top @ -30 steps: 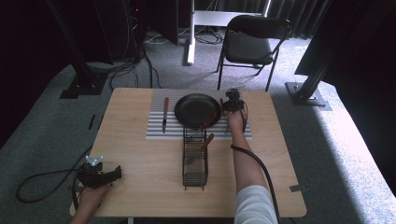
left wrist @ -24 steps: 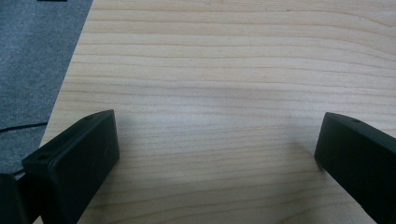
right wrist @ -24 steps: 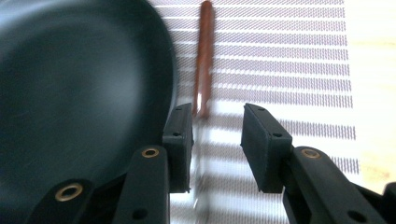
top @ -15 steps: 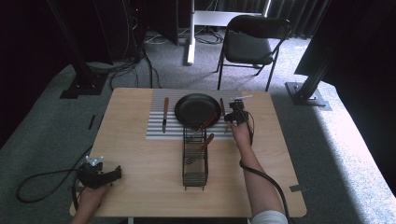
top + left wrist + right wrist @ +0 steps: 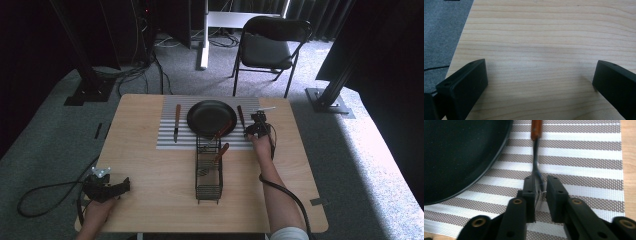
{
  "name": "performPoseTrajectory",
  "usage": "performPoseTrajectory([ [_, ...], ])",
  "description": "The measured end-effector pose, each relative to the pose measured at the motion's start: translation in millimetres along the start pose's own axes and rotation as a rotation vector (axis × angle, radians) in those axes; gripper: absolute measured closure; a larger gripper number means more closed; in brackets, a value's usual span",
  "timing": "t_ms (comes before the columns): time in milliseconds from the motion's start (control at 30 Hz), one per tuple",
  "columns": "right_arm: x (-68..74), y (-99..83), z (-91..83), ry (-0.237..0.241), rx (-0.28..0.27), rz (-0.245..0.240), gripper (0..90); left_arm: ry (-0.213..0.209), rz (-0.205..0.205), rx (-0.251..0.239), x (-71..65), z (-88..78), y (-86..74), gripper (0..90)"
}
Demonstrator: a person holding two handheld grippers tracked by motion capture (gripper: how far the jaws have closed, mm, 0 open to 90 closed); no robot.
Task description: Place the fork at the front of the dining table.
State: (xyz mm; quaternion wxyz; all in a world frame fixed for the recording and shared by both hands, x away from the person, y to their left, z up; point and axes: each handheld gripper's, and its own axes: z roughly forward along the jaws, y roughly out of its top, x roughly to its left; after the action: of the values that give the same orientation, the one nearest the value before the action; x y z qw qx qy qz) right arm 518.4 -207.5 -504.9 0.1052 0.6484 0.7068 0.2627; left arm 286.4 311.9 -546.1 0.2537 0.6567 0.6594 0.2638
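We see the right gripper (image 5: 539, 195) low over the striped mat (image 5: 584, 155), its 2 jaws drawn narrow around the metal end of a fork (image 5: 536, 157) that lies on the mat just right of the black pan (image 5: 461, 152); whether they press it we cannot tell. In the high view the fork (image 5: 240, 116) sits between pan (image 5: 212, 118) and right gripper (image 5: 258, 126), a knife (image 5: 176, 121) left of the pan, a wire rack (image 5: 208, 167) in front. The left gripper (image 5: 111, 188) rests near the table's (image 5: 150, 175) front left corner, jaws wide over bare wood.
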Motion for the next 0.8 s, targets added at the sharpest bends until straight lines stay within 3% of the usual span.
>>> performPoseTrajectory([
  [100,-4.1,-3.0,-4.9,0.013,-0.020,0.014,64.4,0.000,0.000,0.000,0.0,0.0,0.0,0.0],
  [233,-4.2,-9.7,-10.1,0.024,-0.034,-0.012,46.5,0.000,0.001,0.000,0.0,0.0,0.0,0.0],
  [333,-6.1,-18.1,-14.6,0.071,-0.058,-0.021,28.8,0.000,0.001,0.000,0.0,0.0,0.0,0.0],
  [367,-6.5,-21.3,-15.4,0.096,-0.055,-0.038,23.4,0.000,0.001,0.001,0.0,0.0,0.0,0.0],
  [467,-7.1,-30.8,-15.4,0.105,-0.070,-0.072,13.5,0.000,0.000,0.000,0.0,0.0,0.0,0.0],
  [667,-10.0,-49.2,-19.2,0.122,-0.113,-0.099,13.6,0.000,0.000,0.001,0.0,0.0,0.0,0.0],
  [800,-7.1,-56.6,-20.7,0.115,-0.146,-0.150,13.8,0.000,0.001,0.001,0.0,0.0,0.1,0.0],
])
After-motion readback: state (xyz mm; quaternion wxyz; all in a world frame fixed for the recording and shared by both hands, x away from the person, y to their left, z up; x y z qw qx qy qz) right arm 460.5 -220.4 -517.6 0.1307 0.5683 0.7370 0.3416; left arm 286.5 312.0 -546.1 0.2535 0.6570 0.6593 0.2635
